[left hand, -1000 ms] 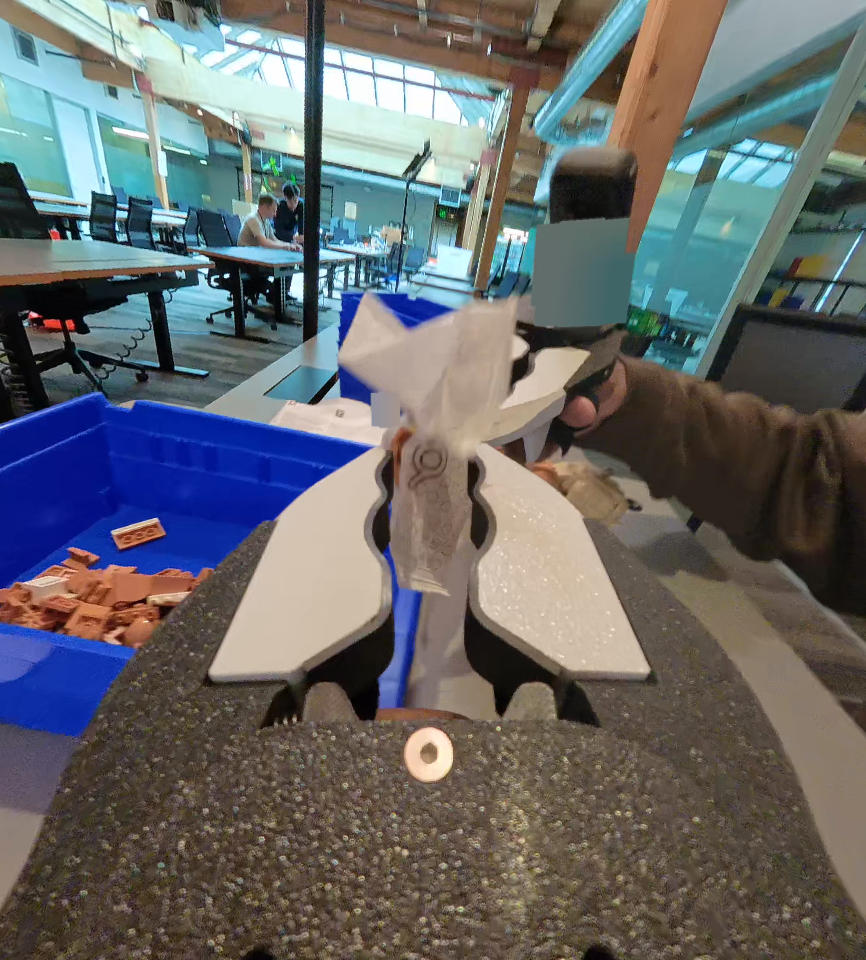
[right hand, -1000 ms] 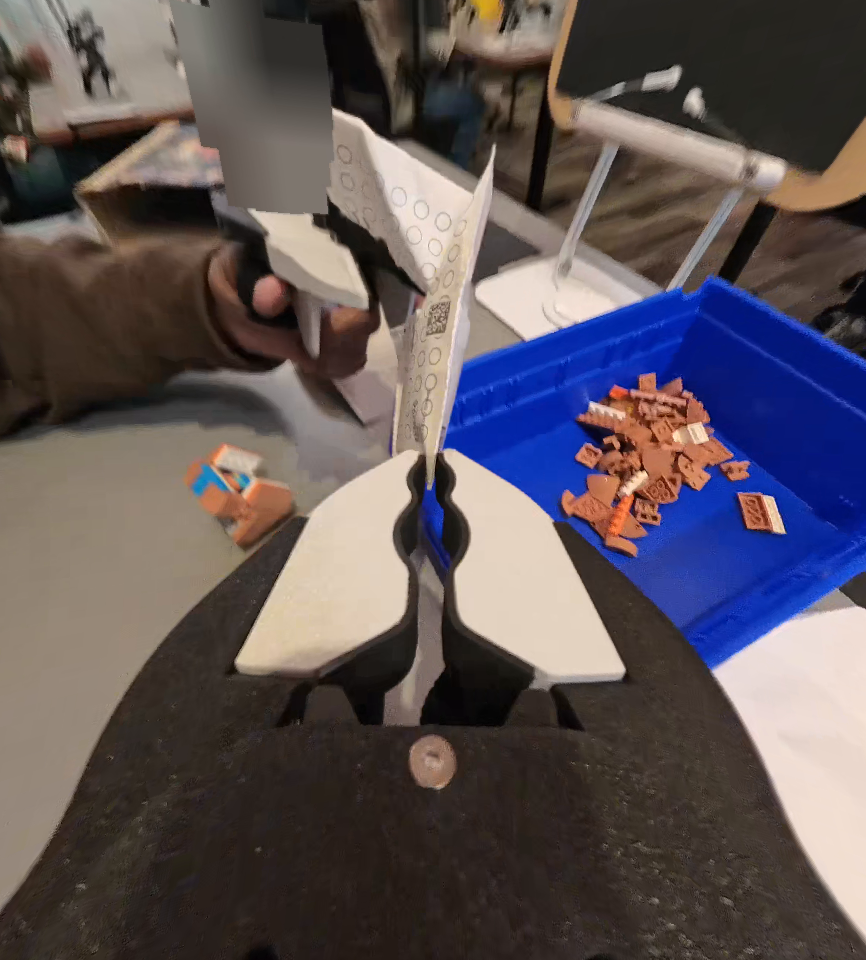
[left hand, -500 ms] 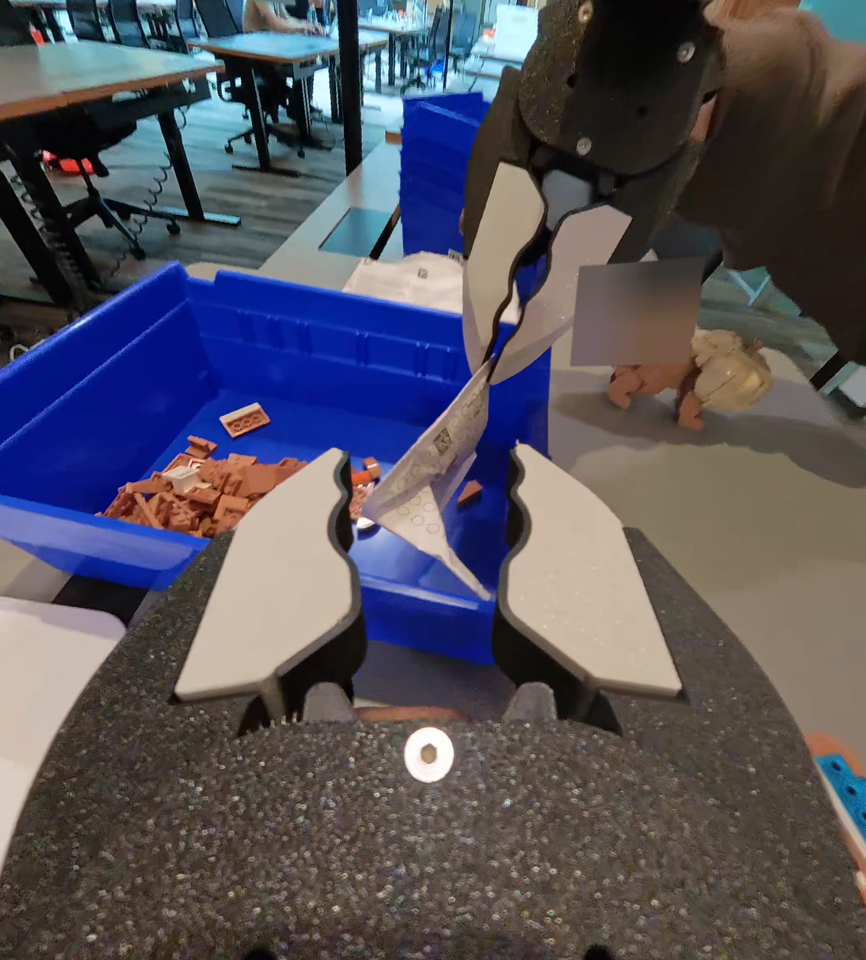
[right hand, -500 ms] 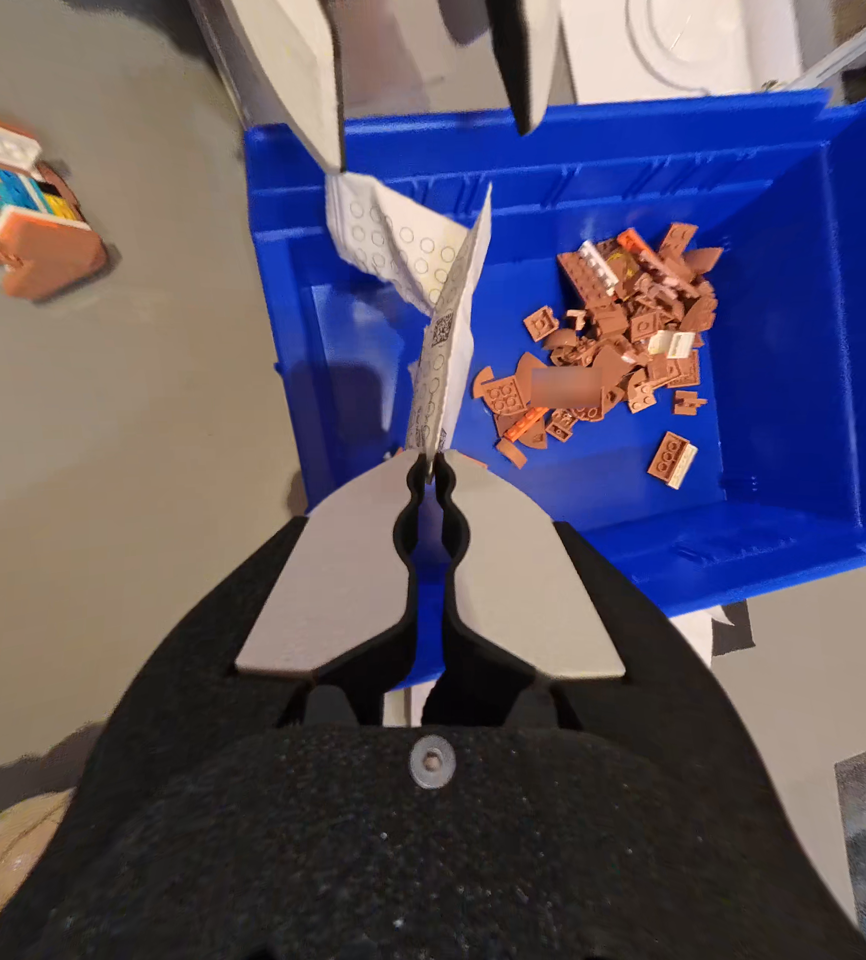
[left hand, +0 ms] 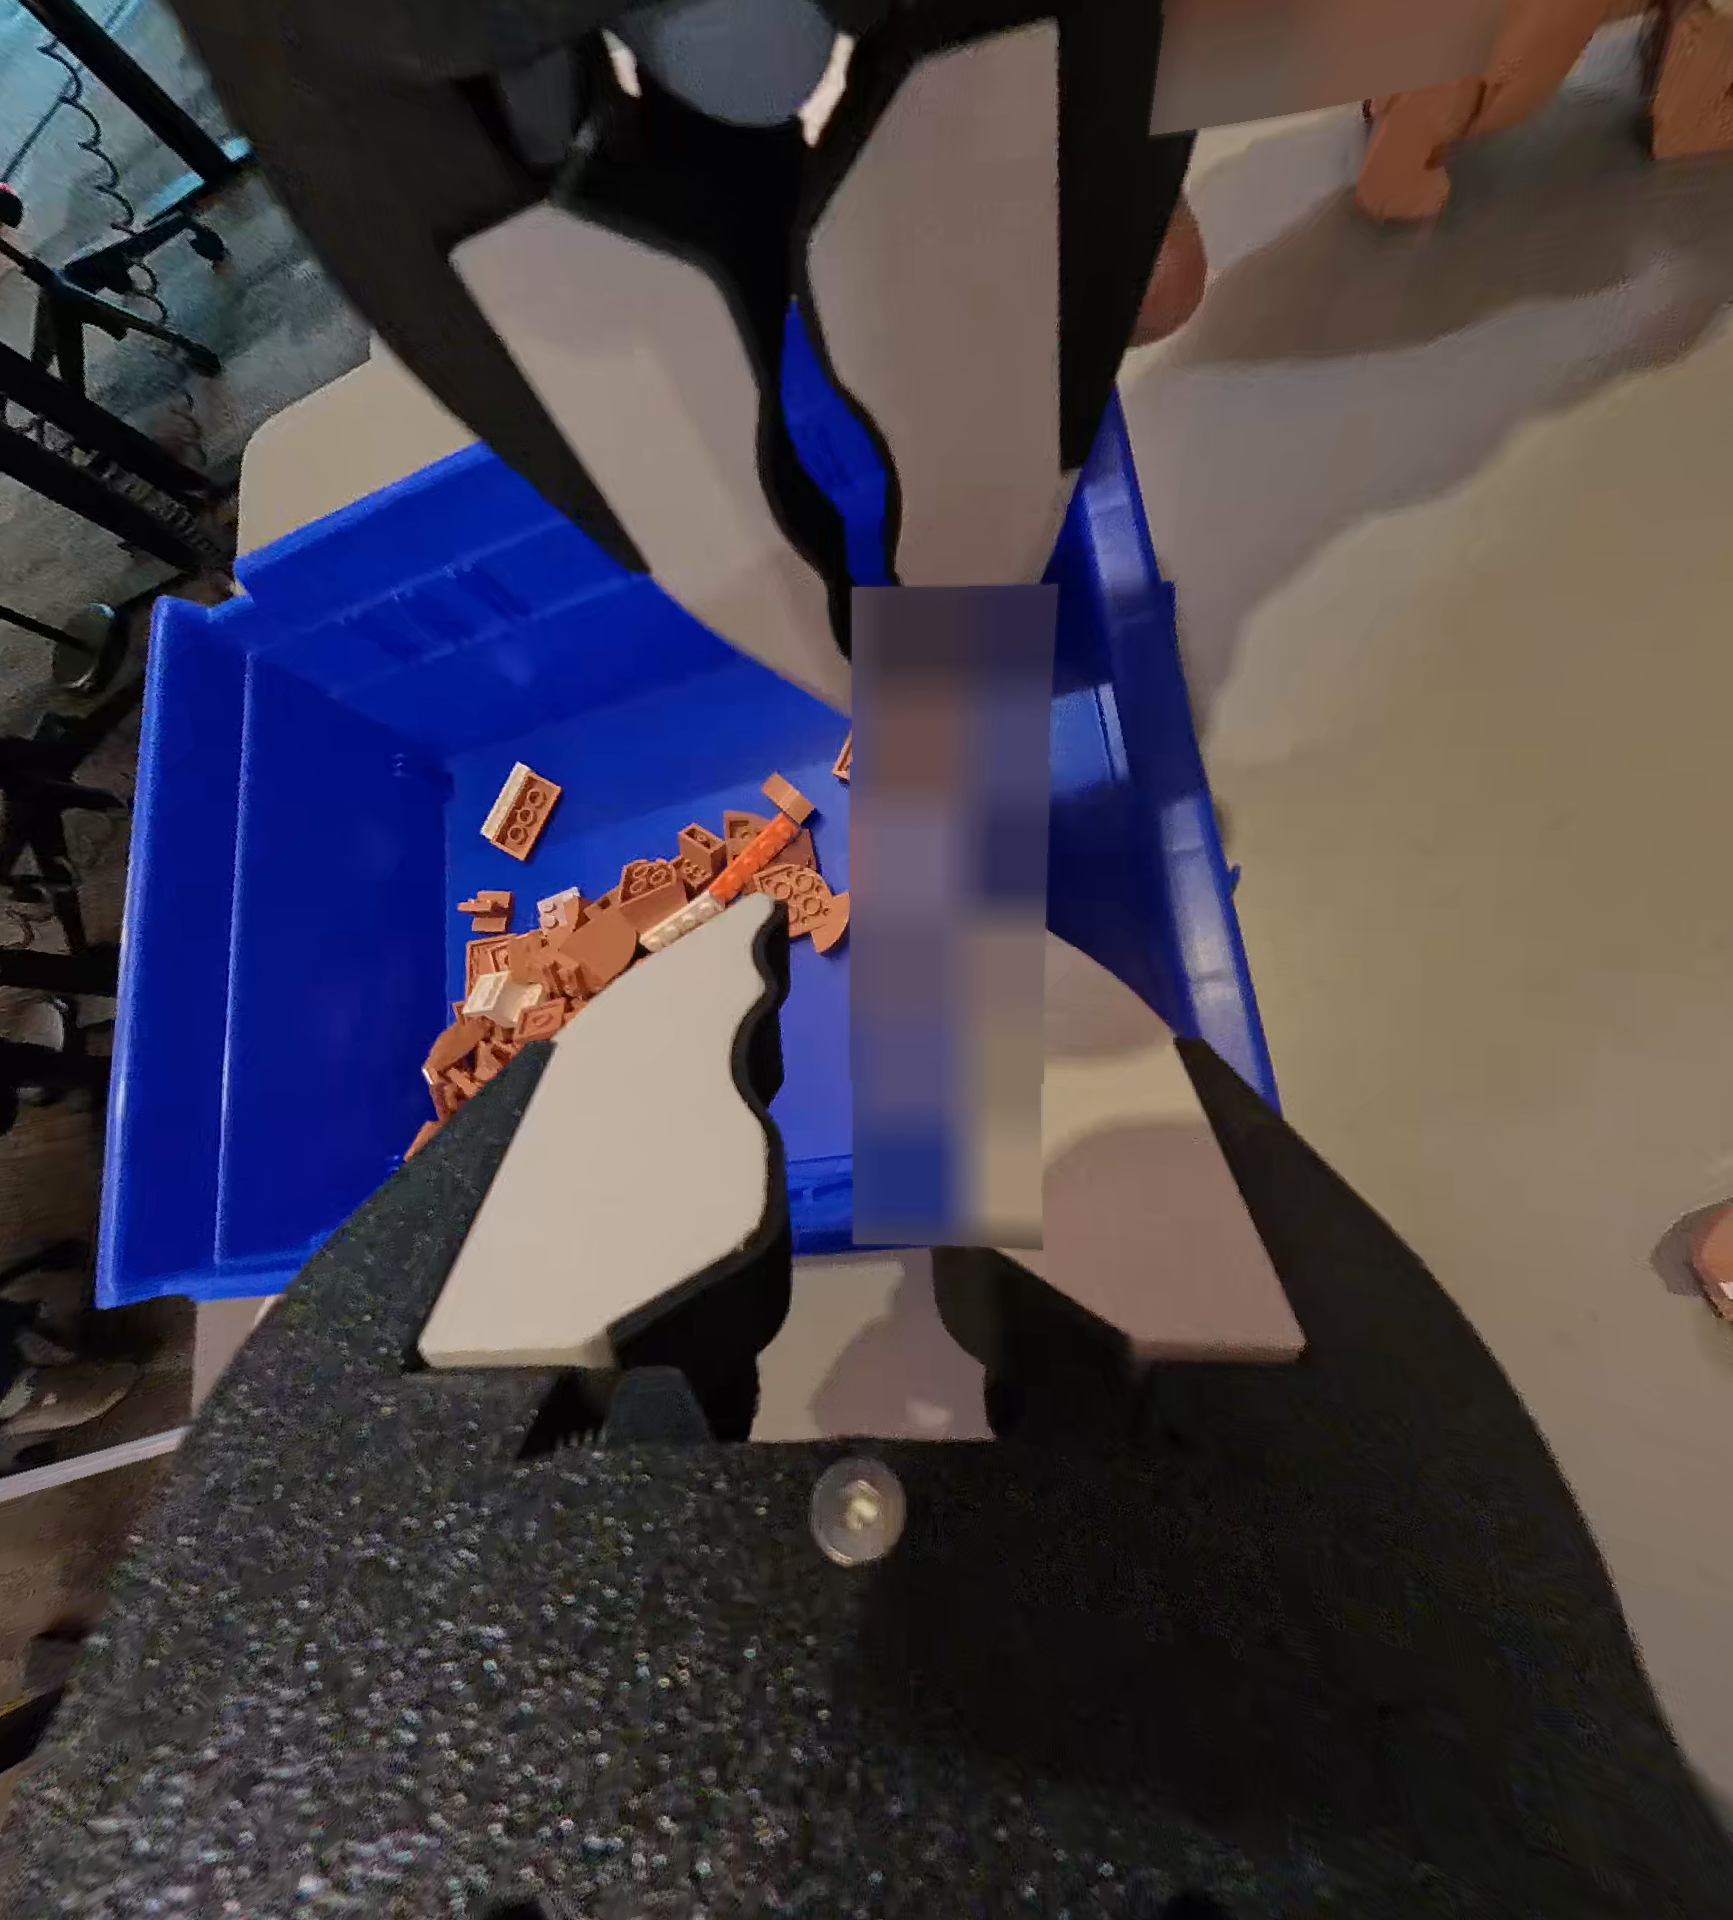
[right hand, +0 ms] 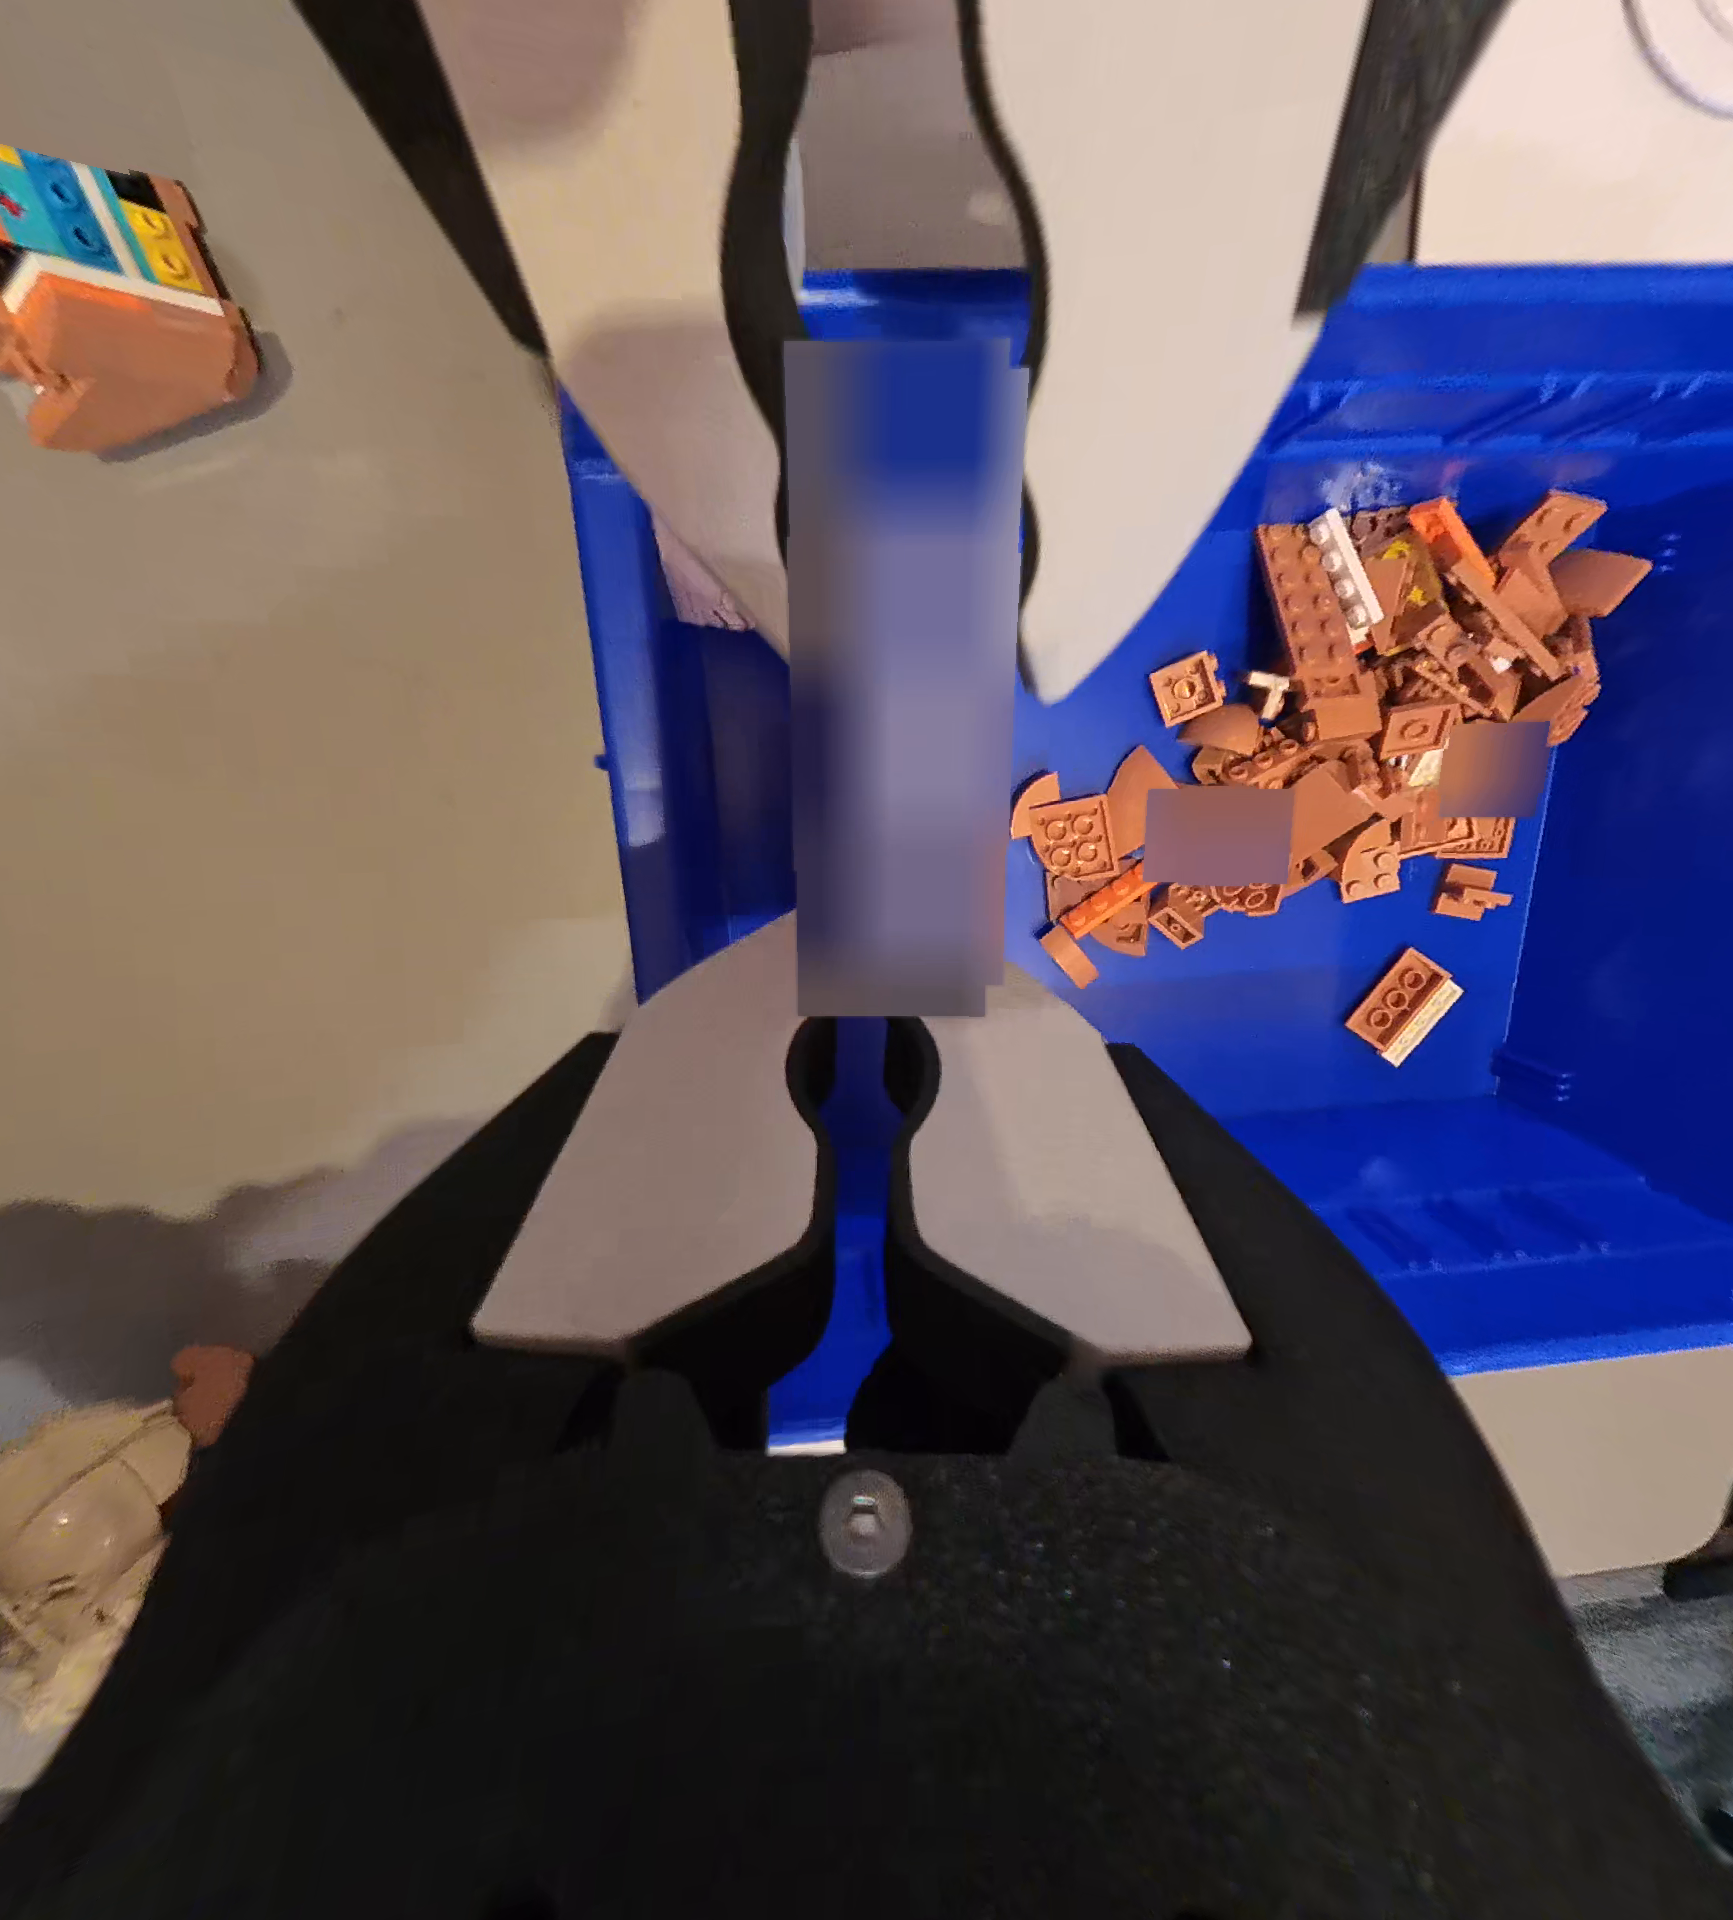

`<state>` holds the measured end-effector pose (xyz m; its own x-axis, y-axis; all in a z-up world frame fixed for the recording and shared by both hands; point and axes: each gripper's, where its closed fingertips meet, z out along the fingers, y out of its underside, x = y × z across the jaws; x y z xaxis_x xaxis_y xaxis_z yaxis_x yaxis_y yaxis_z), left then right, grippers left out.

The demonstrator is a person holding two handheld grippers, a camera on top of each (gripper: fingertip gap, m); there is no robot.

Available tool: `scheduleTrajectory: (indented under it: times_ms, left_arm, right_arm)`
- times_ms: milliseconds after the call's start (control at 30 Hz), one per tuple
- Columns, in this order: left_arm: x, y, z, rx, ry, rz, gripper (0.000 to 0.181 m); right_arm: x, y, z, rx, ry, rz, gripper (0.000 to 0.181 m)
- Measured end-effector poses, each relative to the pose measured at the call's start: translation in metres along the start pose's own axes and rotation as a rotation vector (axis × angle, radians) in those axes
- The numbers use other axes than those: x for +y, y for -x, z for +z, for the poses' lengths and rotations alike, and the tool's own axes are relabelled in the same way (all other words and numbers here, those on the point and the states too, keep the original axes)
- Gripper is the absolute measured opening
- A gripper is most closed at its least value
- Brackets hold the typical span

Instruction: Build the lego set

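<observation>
Both grippers are held over the blue bin [right hand: 1620,1299] of brown bricks [right hand: 1361,727]. The left gripper [left hand: 903,997] is spread wide. The right gripper [right hand: 867,1023] is nearly pressed together; whether anything is pinched cannot be told.

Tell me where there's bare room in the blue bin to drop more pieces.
In the blue bin, the floor is bare near its walls, around the brown brick pile. The pile's middle is crowded, and both grippers hang over the bin's other end.

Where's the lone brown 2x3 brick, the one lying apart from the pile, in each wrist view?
Left wrist view: lone brown brick left of centre, on the bin floor up-left of the brick pile.
Right wrist view: lone brown brick right of centre, below the brick pile.
Shared landmark: the blue bin holding both.
</observation>
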<state>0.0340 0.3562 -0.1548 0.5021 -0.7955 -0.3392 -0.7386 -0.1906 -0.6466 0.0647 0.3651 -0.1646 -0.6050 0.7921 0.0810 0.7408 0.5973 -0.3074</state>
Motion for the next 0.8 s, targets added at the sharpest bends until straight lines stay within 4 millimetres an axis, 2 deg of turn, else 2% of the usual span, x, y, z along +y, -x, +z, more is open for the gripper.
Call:
scheduleTrajectory:
  times_ms: [133, 267, 467, 633, 800]
  left_arm:
    - [-0.007, -0.003, -0.001, 0.014, 0.002, 0.041, 0.028]
    - [-0.003, 0.006, -0.004, -0.018, 0.045, 0.063, 0.029]
    - [-0.005, 0.0, 0.004, 0.051, -0.021, 0.097, 0.03]
    - [-0.012, -0.006, 0.01, 0.08, -0.027, 0.105, 0.012]
    - [-0.011, 0.002, 0.01, 0.053, -0.026, 0.034, 0.011]
  right_arm:
    - [-0.011, 0.001, -0.009, -0.013, -0.025, -0.03, 0.004]
    - [-0.013, 0.0, -0.014, -0.009, -0.085, -0.034, 0.004]
    - [-0.018, 0.0, -0.026, -0.033, -0.208, -0.039, 0.004]
    - [-0.026, -0.001, -0.029, -0.03, -0.234, -0.063, 0.003]
    - [-0.027, -0.011, -0.03, 0.021, -0.259, -0.009, 0.003]
